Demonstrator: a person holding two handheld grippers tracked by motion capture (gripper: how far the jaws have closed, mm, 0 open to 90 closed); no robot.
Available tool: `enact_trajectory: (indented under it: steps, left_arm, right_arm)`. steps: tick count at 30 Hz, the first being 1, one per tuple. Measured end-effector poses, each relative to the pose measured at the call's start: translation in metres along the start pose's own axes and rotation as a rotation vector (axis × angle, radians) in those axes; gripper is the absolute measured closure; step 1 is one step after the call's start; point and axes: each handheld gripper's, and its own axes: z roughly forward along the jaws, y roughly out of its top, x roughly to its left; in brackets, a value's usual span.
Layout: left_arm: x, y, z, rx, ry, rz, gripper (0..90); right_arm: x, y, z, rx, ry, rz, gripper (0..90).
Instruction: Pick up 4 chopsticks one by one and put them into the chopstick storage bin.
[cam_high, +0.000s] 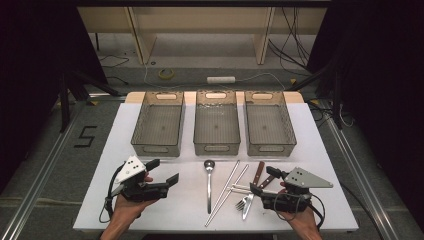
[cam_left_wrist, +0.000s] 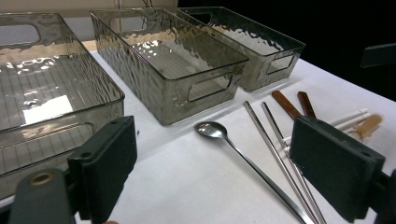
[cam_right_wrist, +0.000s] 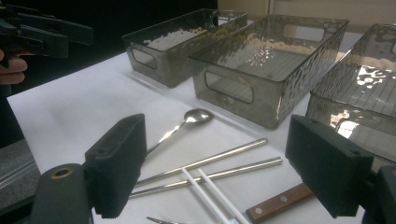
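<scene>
Cutlery lies loose on the white table (cam_high: 150, 210): a metal spoon (cam_high: 209, 182), a pair of metal chopsticks (cam_high: 227, 190), white chopsticks (cam_high: 240, 188), a fork (cam_high: 245, 202) and a wooden-handled knife (cam_high: 258, 172). My left gripper (cam_high: 164, 171) is open to the left of the spoon and holds nothing. My right gripper (cam_high: 261, 180) is open just right of the fork, over the knife handle. Between the open jaws of the left gripper (cam_left_wrist: 219, 168) I see the spoon (cam_left_wrist: 212, 130) and metal chopsticks (cam_left_wrist: 275, 140). Ahead of the right gripper (cam_right_wrist: 222, 163) lie the spoon (cam_right_wrist: 196, 115) and metal chopsticks (cam_right_wrist: 224, 156).
Three clear grey bins stand in a row behind the cutlery: left (cam_high: 159, 145), middle (cam_high: 216, 146), right (cam_high: 270, 146). All look empty. Bare table lies between my left gripper and the spoon. The table's front edge is close under both hands.
</scene>
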Motion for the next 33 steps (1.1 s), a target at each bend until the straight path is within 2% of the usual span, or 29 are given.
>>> enact_trajectory:
  steps: [8, 11, 12, 14, 16, 19, 21, 22, 23, 25, 26, 27, 30, 31, 33]
  left_arm:
    - [0.0, 0.0, 0.0, 0.004, 0.001, 0.003, 14.4]
    - [0.0, 0.0, 0.0, 0.003, 0.001, 0.003, 14.4]
    - [0.0, 0.0, 0.0, 0.003, 0.002, 0.001, 14.4]
    - [0.0, 0.0, 0.001, 0.004, 0.001, -0.003, 14.5]
    - [0.0, 0.0, 0.001, 0.004, 0.001, -0.003, 14.4]
    - [0.0, 0.0, 0.001, 0.005, 0.002, -0.005, 14.4]
    - [0.001, 0.0, 0.001, 0.005, 0.003, -0.003, 14.4]
    - [0.001, 0.0, 0.002, 0.006, 0.003, -0.002, 14.4]
    - [0.001, 0.0, 0.002, 0.007, 0.004, -0.002, 14.4]
    - [0.001, 0.0, 0.002, 0.008, 0.003, 0.002, 14.4]
    - [0.001, 0.0, 0.002, 0.007, 0.004, 0.0, 14.4]
    - [0.001, 0.0, 0.002, 0.008, 0.004, 0.002, 14.4]
    - [0.001, 0.0, 0.002, 0.009, 0.004, 0.001, 14.4]
    - [0.001, 0.0, 0.003, 0.009, 0.003, 0.0, 14.4]
    - [0.002, 0.0, 0.003, 0.01, 0.001, -0.007, 14.4]
  right_arm:
    - [-0.002, 0.003, 0.0, 0.029, 0.014, -0.021, 23.1]
    - [-0.007, 0.009, -0.002, 0.069, 0.027, -0.05, 25.5]
    - [-0.007, 0.009, -0.002, 0.069, 0.027, -0.05, 25.5]
    - [-0.016, 0.015, -0.003, 0.112, 0.037, -0.066, 27.8]
    - [-0.019, 0.018, -0.002, 0.128, 0.044, -0.072, 28.4]
    - [-0.027, 0.024, 0.001, 0.2, 0.065, -0.099, 27.8]
    - [-0.03, 0.028, 0.002, 0.25, 0.06, -0.134, 29.9]
    - [-0.034, 0.033, 0.003, 0.311, 0.071, -0.166, 30.0]
    - [-0.034, 0.033, 0.003, 0.311, 0.071, -0.166, 30.0]
    - [-0.041, 0.037, 0.006, 0.377, 0.071, -0.197, 31.6]
    - [-0.043, 0.038, 0.006, 0.399, 0.077, -0.204, 32.0]
    - [-0.043, 0.038, 0.006, 0.399, 0.077, -0.204, 32.0]
    - [-0.052, 0.039, 0.011, 0.474, 0.111, -0.214, 31.3]
    - [-0.058, 0.038, 0.014, 0.496, 0.11, -0.208, 32.6]
    - [-0.061, 0.037, 0.015, 0.513, 0.106, -0.206, 32.8]
